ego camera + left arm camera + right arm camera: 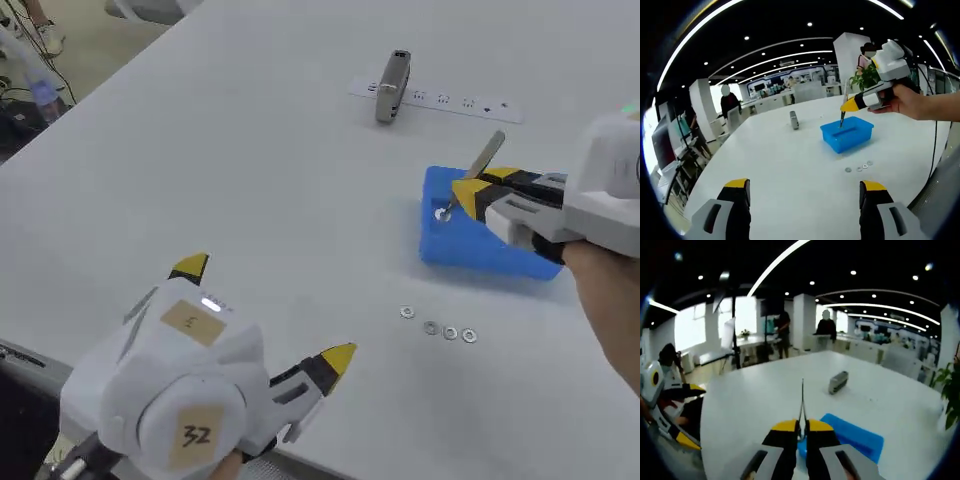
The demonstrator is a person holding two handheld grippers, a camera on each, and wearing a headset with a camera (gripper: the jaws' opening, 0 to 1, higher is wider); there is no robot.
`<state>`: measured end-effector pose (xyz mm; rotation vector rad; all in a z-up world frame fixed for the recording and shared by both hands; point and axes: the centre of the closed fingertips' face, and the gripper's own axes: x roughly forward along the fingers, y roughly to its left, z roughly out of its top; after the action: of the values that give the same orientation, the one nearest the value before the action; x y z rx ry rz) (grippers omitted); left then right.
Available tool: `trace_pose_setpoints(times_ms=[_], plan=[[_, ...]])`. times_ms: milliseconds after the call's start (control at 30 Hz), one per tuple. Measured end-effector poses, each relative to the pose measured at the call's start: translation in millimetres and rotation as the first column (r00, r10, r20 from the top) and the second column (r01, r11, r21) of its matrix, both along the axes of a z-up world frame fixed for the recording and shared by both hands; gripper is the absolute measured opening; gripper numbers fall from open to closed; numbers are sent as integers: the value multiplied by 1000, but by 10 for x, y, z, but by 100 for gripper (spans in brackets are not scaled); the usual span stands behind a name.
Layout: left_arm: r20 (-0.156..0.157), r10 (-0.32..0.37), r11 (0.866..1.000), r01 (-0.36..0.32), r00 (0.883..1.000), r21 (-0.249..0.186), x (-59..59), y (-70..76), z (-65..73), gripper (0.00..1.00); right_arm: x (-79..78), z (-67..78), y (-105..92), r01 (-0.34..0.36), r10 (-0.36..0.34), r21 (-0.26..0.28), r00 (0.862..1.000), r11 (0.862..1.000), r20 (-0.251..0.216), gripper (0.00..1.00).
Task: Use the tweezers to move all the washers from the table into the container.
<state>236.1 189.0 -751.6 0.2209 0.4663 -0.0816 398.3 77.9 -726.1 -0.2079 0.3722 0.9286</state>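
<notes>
Now the right gripper clamps its yellow-tipped jaws on slim metal tweezers, points dipping ahead into the shallow blue plastic container. Four small flat metal ring washers lie on the smooth white bench, ahead of the left gripper, whose jaws stand wide apart.

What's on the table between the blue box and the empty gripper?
Four little washers in a row lie between the blue box and the left gripper, seen in the left gripper view.
</notes>
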Motion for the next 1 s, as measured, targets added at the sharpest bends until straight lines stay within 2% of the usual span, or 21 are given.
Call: trace_pose_setpoints(times_ms=[100, 200, 300, 333, 533, 667, 933, 967, 1000], plan=[[-26, -10, 1000, 10, 1000, 7, 1, -25, -47, 93, 143, -127, -56, 46, -46, -8, 999, 999, -3, 1], [-42, -28, 999, 29, 999, 17, -4, -60, -77, 95, 217, -275, -70, 71, -71, -2, 996, 997, -48, 2], [-49, -38, 999, 40, 998, 32, -4, -80, -91, 96, 273, -453, -43, 78, -79, -12, 995, 997, -68, 2], [-55, -40, 998, 43, 998, 38, -3, -86, -102, 96, 293, -528, -51, 85, -86, -11, 992, 996, -93, 2], [-65, -58, 997, 62, 996, 51, -7, -120, -118, 95, 370, -668, -20, 114, -113, 1, 988, 993, -109, 2], [-69, -63, 997, 65, 996, 32, -6, -139, -124, 96, 416, -745, 19, 120, -119, -3, 987, 993, -110, 2], [-73, -60, 997, 62, 996, 36, -14, -124, -133, 95, 394, -853, 63, 126, -127, -22, 985, 992, -119, 3], [-73, -60, 997, 63, 995, 38, -15, -123, -133, 95, 387, -829, 76, 122, -122, -7, 987, 993, -102, 3], [-72, -61, 997, 64, 996, 36, -16, -125, -131, 95, 385, -844, 65, 124, -125, -16, 986, 992, -111, 3]])
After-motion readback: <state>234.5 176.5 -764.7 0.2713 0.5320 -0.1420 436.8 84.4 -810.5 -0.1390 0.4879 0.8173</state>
